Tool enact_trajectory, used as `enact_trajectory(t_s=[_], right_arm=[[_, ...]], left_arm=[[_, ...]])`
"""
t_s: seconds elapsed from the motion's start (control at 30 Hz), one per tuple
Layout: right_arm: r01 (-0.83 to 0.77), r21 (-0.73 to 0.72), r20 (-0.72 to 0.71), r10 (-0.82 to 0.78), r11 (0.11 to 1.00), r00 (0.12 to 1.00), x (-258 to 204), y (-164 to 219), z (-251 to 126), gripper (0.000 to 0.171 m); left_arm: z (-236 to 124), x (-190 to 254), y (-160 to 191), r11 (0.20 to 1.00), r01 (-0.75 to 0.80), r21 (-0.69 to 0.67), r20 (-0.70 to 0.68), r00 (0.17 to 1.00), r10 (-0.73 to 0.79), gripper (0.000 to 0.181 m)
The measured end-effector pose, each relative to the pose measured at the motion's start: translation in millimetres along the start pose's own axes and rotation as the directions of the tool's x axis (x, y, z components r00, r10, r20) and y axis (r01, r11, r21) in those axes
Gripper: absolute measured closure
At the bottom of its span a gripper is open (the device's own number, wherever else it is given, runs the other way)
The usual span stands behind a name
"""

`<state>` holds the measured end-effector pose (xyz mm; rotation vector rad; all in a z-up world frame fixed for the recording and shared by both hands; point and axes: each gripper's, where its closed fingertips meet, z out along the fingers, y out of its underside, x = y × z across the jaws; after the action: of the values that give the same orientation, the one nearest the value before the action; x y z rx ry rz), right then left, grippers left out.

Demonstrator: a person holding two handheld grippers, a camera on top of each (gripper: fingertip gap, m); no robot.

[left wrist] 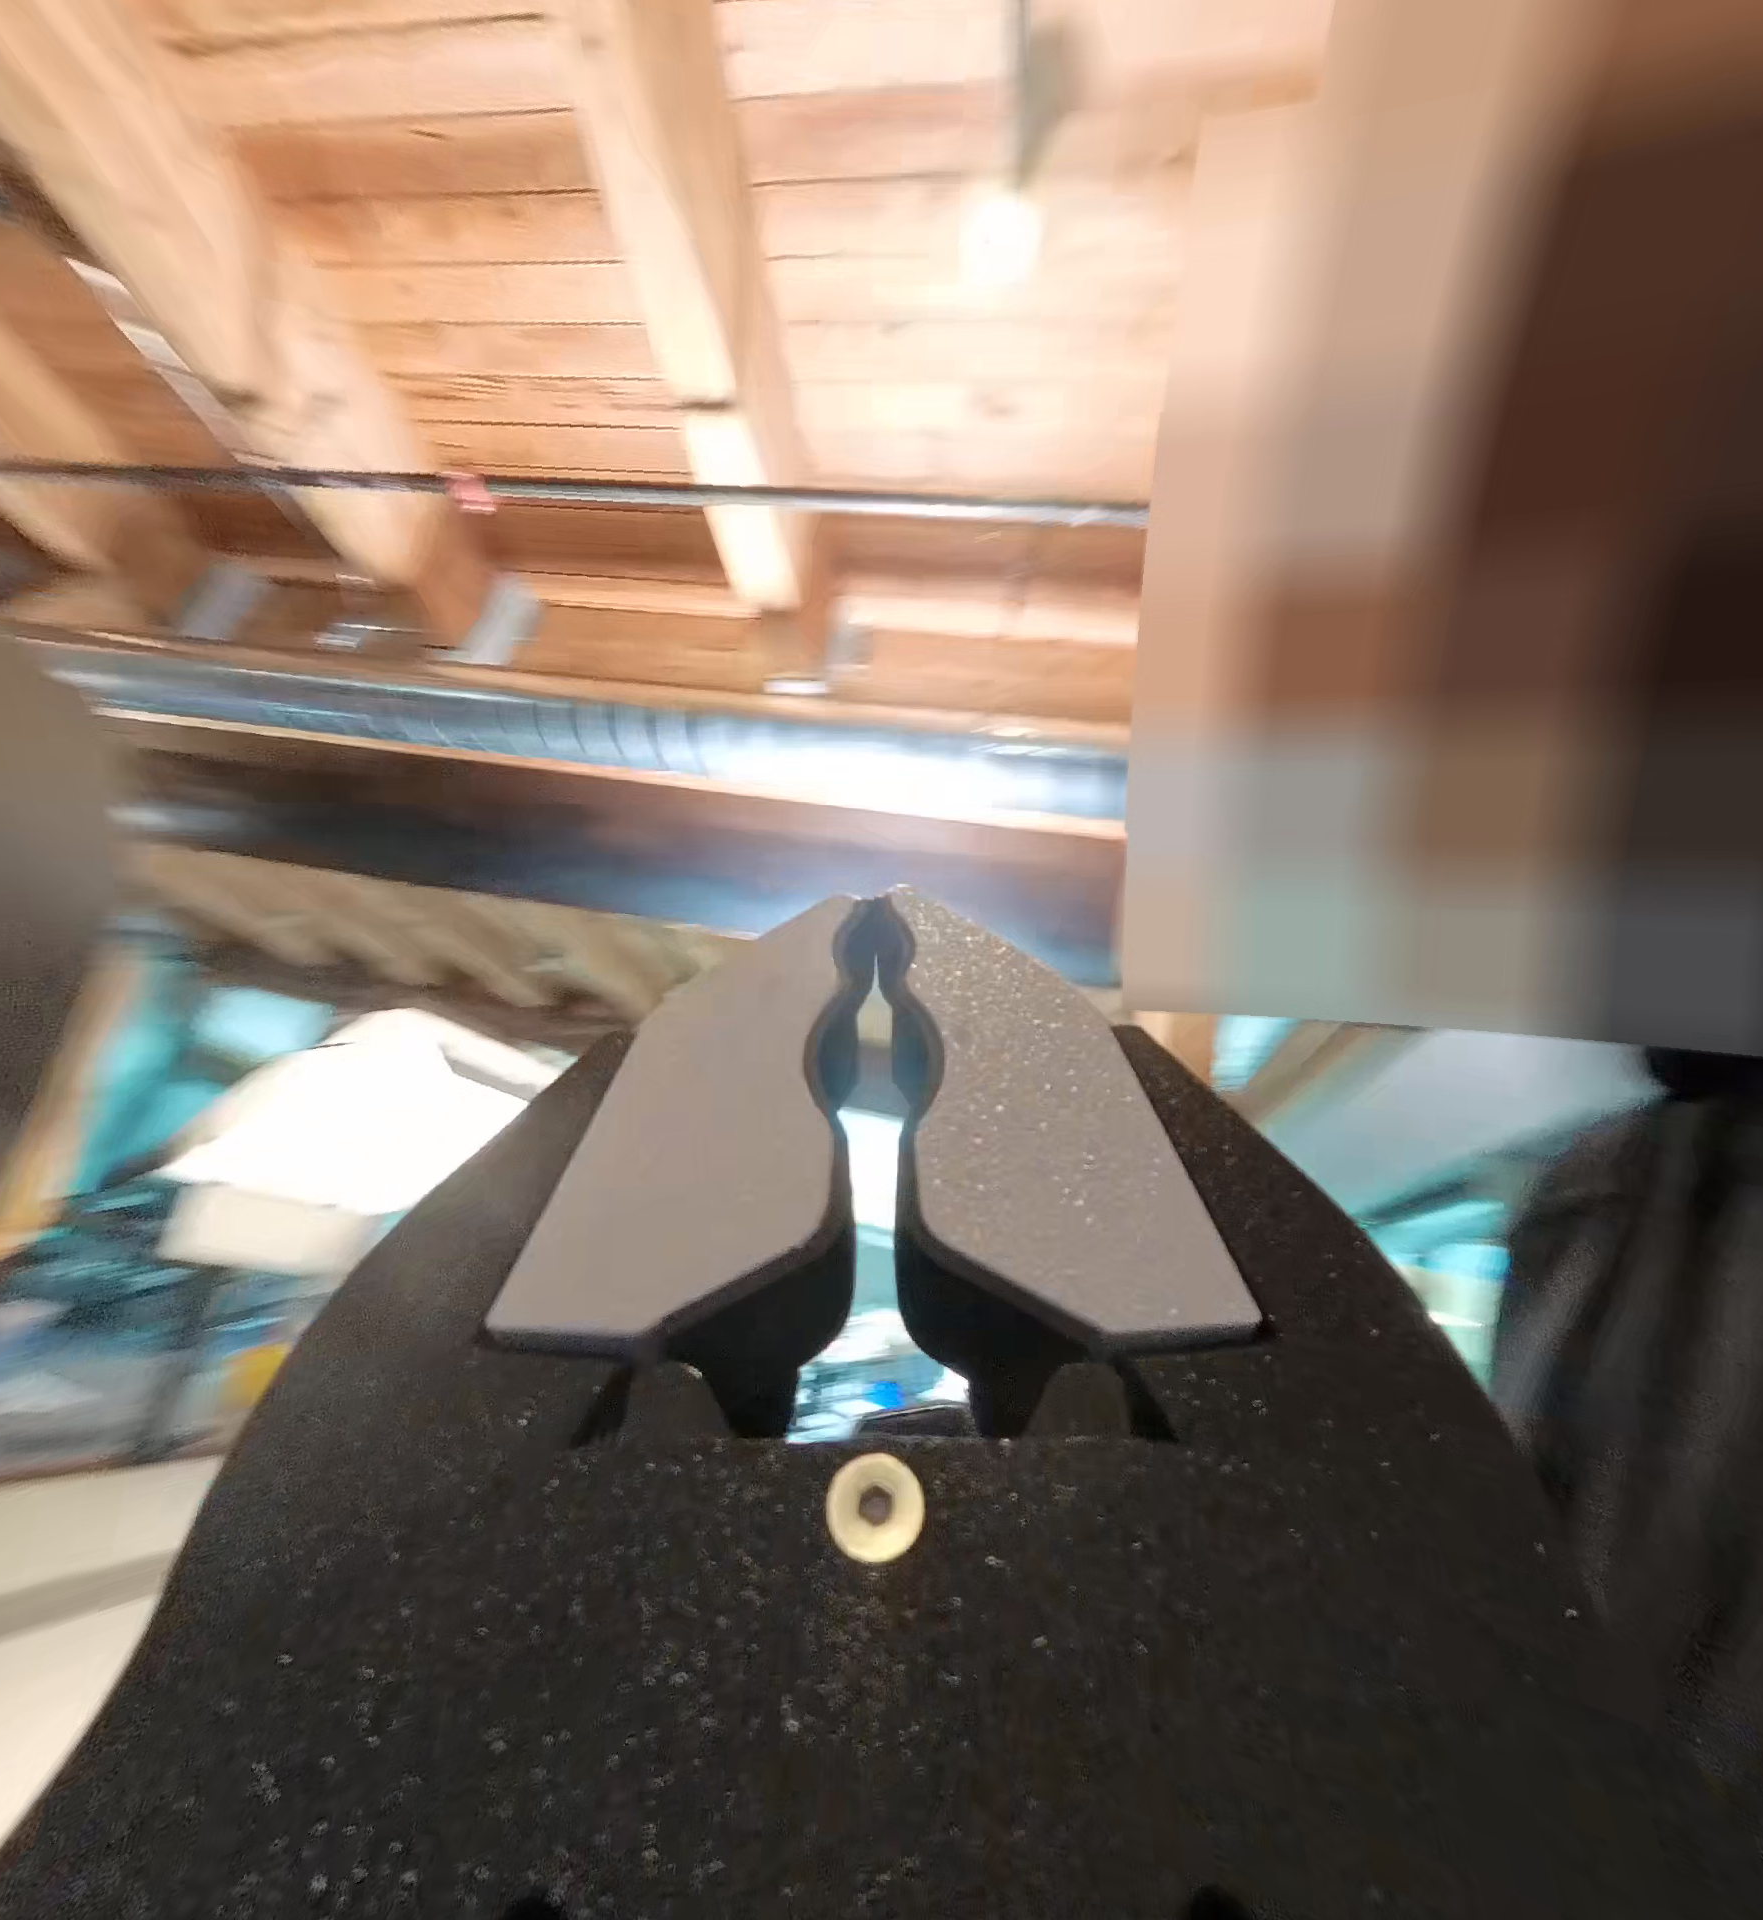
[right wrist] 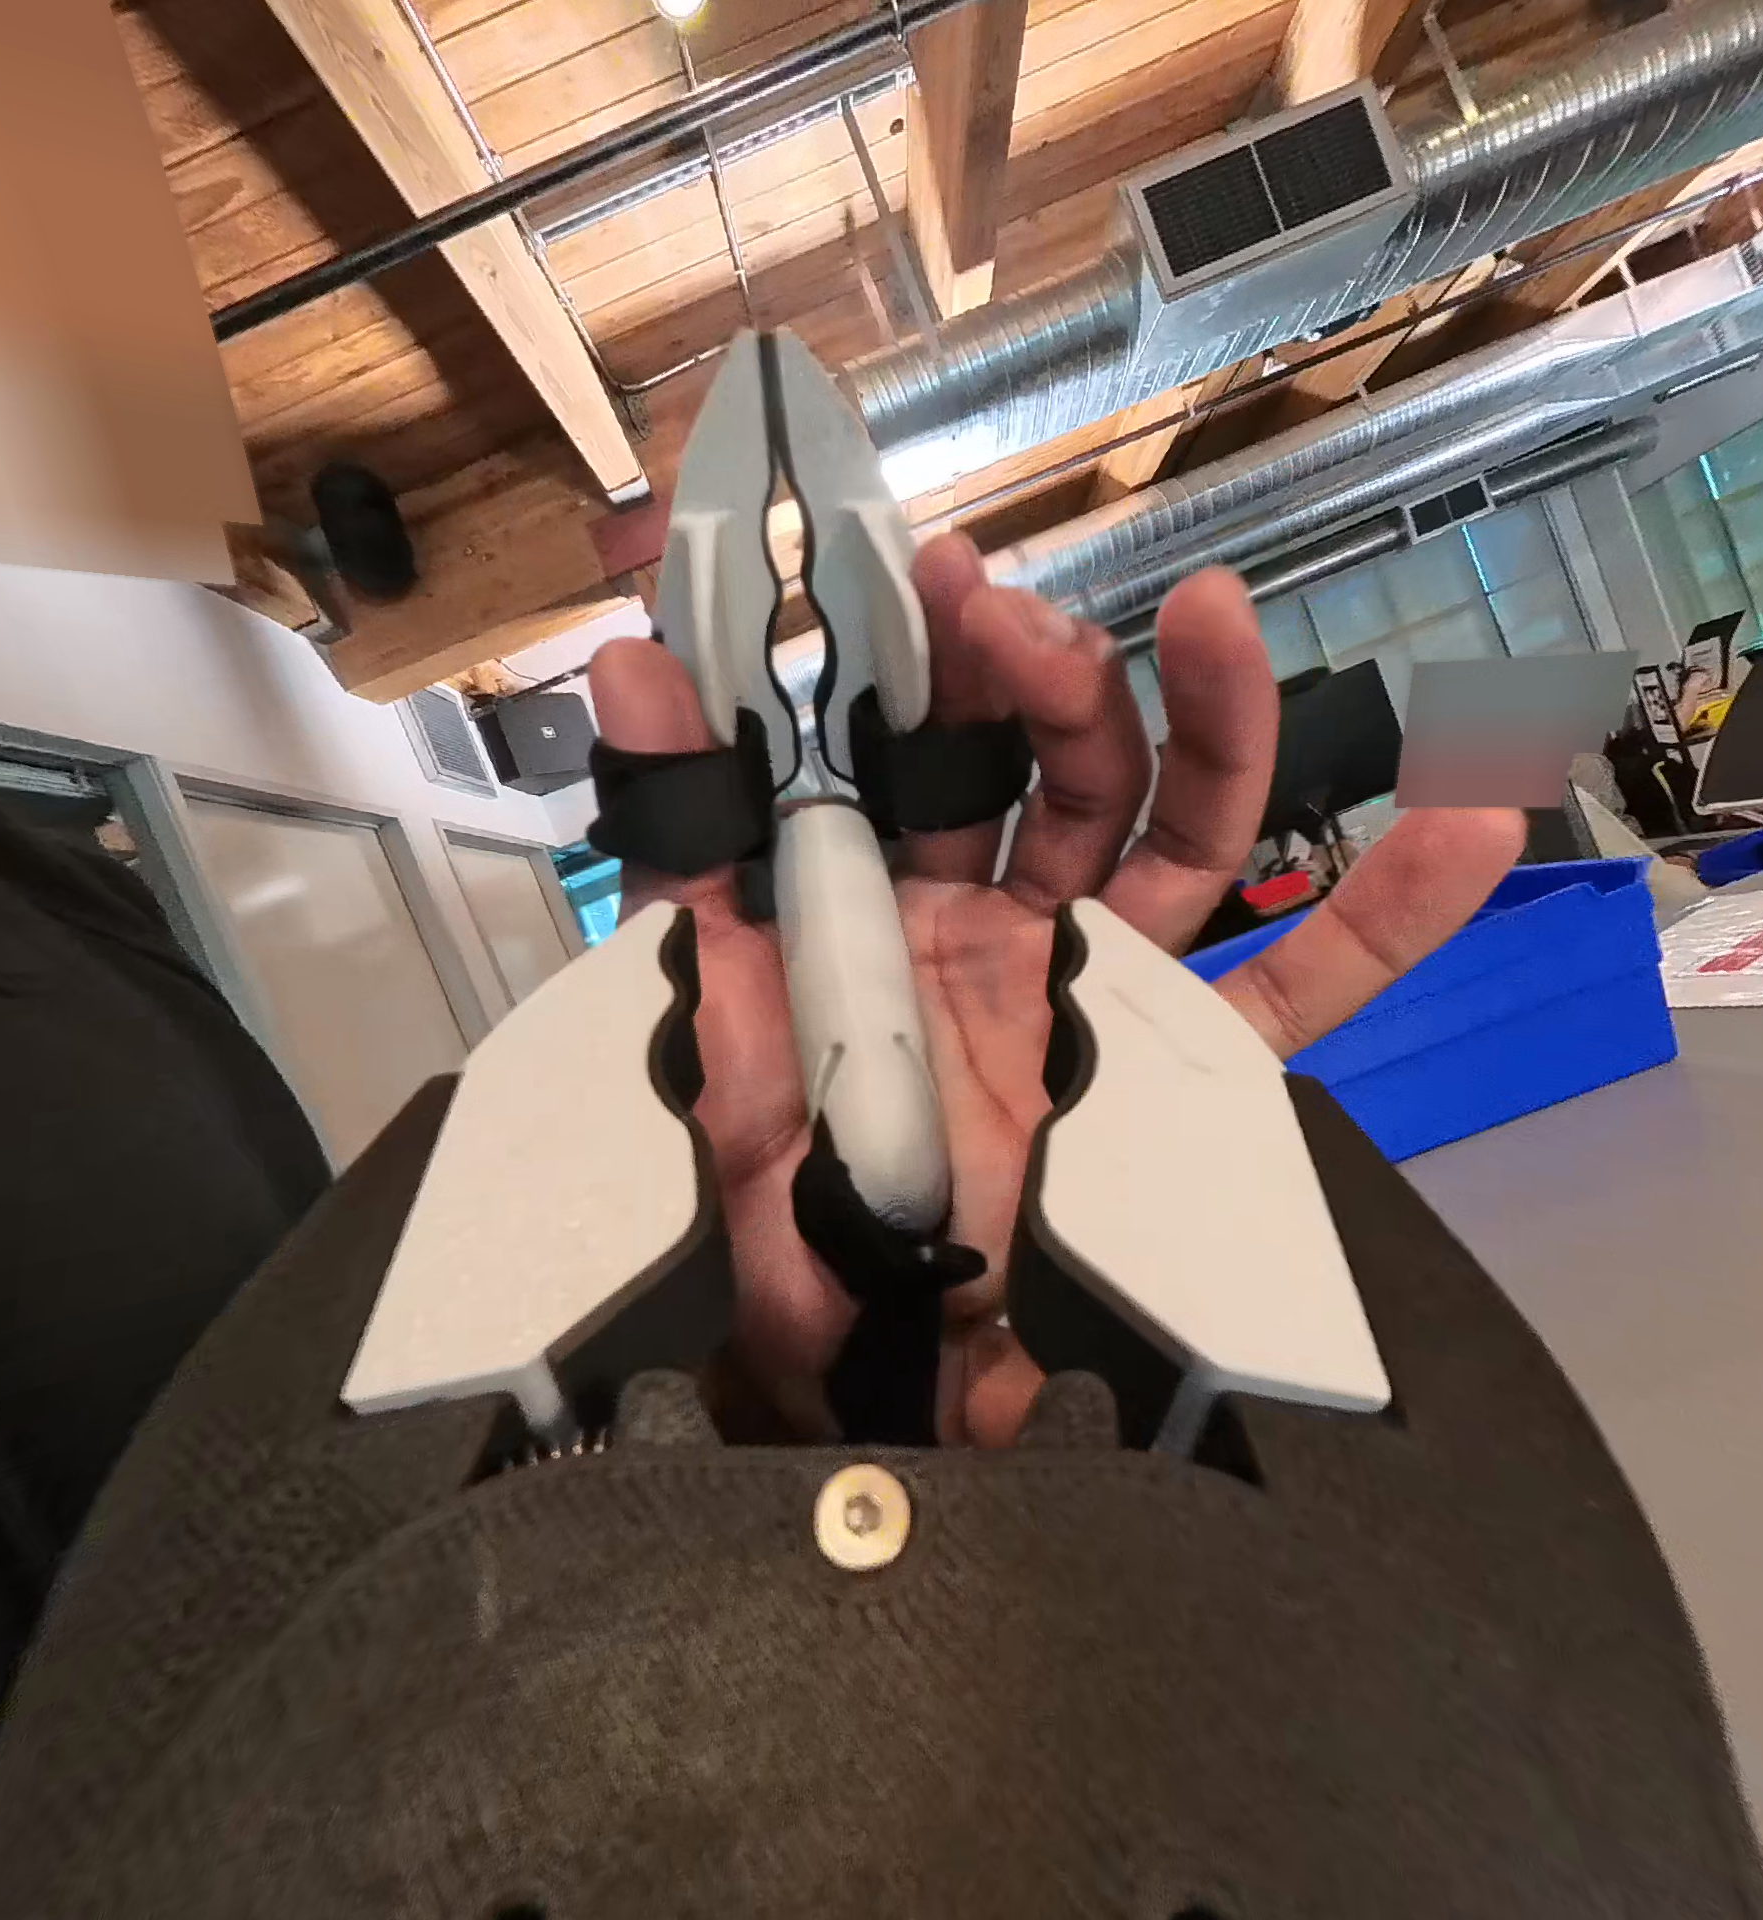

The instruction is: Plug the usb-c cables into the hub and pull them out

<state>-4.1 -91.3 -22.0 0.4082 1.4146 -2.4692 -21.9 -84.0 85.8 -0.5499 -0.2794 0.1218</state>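
No hub or usb-c cable shows in either view. Both views point up at the ceiling. In the left wrist view my left gripper [left wrist: 879, 902] is shut, its fingertips touching, with nothing between them. It also shows in the right wrist view [right wrist: 768, 343], strapped to a person's open hand [right wrist: 1012, 997] with its jaws together. My right gripper [right wrist: 874, 914] is open. The hand and the left gripper's pale handle [right wrist: 861, 1039] stand just beyond its spread fingers, and its pads press on nothing.
A blue bin [right wrist: 1521, 1018] stands on a grey table [right wrist: 1635, 1247] at the right, with a white sheet [right wrist: 1750, 951] behind it. Wooden beams [right wrist: 503, 239] and silver ducts [right wrist: 1272, 436] run overhead. A dark sleeve [right wrist: 77, 1039] fills the left edge. Tip to tip, the grippers are about 11 cm apart.
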Motion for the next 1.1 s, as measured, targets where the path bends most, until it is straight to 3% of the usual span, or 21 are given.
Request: enact_trajectory(t_s=[0.07,0.13,0.27,0.4,0.53,0.63,0.83,1.1], right_arm=[[-0.012,0.01,0.001,0.012,1.0,1.0,1,0,-3,0.114],[0.052,-0.02,-0.013,-0.052,0.998,0.999,-1,6,-5,0.117],[0.079,-0.101,-0.129,-0.092,0.992,0.987,13,28,-9,0.12],[0.127,-0.049,-0.242,-0.136,0.991,0.961,32,7,-17,0.121],[0.11,0.308,-0.275,-0.022,0.945,0.961,39,-57,-38,0.128],[0.109,0.417,-0.287,0.017,0.902,0.958,47,-82,-50,0.129],[0.177,0.435,-0.338,-0.022,0.883,0.941,49,-95,-55,0.126],[0.256,0.437,-0.379,-0.082,0.862,0.922,44,-109,-62,0.131]], left_arm=[[-8,-11,2,0.999,-0.049,0.009,0.111,0.993,0.048,0.181],[-17,-11,6,0.995,-0.097,0.005,0.132,0.987,0.096,0.181],[-24,-10,35,0.967,-0.182,-0.178,0.081,0.977,0.199,0.181],[-41,-31,33,0.985,-0.077,-0.154,0.143,0.985,0.099,0.181],[-58,-39,51,0.969,0.214,-0.12,0.143,0.97,-0.197,0.179],[-67,-35,81,0.895,0.422,-0.141,0.123,0.905,-0.408,0.173],[-64,-13,117,0.842,0.453,-0.293,0.081,0.889,-0.451,0.169],[-63,-3,127,0.861,0.398,-0.315,0.055,0.914,-0.402,0.17]])
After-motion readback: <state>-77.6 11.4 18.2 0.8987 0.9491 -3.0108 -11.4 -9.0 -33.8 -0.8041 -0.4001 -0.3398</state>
